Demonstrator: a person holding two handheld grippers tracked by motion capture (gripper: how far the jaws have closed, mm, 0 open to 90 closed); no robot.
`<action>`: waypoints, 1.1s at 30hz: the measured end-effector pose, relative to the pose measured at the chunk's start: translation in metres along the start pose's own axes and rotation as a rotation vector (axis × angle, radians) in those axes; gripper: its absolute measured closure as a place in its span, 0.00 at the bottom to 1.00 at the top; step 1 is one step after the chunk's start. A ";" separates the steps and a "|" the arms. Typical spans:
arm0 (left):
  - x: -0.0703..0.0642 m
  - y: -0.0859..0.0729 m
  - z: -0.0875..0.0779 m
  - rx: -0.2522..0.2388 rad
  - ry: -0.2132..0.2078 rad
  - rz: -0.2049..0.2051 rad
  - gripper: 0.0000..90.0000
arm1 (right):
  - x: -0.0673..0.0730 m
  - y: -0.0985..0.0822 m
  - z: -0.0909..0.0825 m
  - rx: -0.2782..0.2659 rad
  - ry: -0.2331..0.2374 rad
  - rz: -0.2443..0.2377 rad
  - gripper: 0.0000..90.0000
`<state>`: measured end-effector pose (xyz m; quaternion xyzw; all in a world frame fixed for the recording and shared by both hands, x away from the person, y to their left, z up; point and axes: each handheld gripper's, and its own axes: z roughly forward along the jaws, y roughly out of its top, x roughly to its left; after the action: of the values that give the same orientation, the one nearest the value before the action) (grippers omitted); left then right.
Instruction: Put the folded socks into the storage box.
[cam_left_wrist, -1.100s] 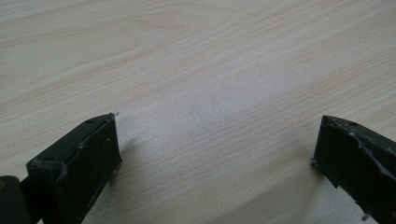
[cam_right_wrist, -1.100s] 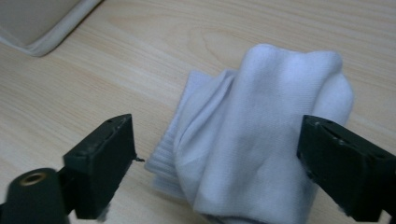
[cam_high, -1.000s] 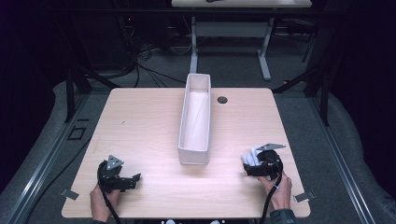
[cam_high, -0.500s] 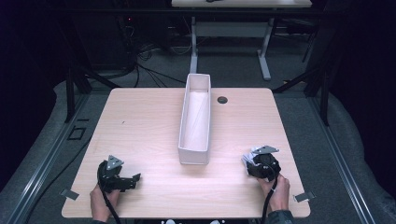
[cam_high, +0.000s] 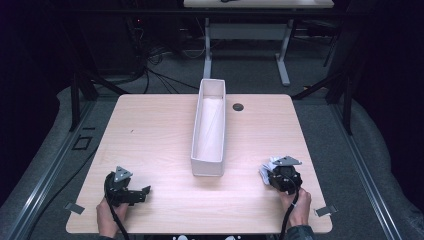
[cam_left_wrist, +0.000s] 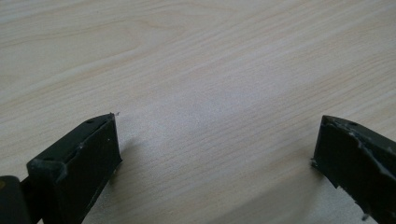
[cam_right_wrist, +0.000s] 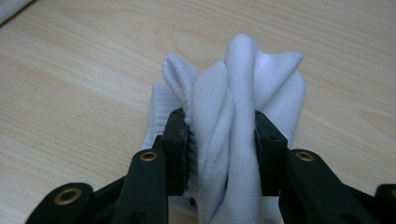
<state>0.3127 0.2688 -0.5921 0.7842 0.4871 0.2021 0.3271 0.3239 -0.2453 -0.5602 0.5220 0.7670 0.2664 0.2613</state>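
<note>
A long white tray stands lengthwise at the middle of the table. The right tool rests near the front right corner, white cloth bunched at its tip, its jaws having just closed. The left tool lies near the front left, a hand behind it.
</note>
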 end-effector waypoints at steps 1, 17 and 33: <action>0.000 0.000 0.000 0.000 0.000 0.000 0.00 | 0.000 0.001 -0.001 0.004 0.001 0.001 0.71; 0.000 0.000 0.000 -0.002 0.002 0.001 0.00 | -0.002 0.015 -0.022 -0.049 0.012 0.007 0.71; 0.000 0.000 0.000 -0.002 0.001 0.001 0.00 | 0.000 0.031 -0.043 -0.098 0.017 -0.013 0.71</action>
<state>0.3125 0.2685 -0.5922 0.7838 0.4869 0.2033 0.3274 0.3155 -0.2415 -0.5079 0.5015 0.7586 0.3062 0.2816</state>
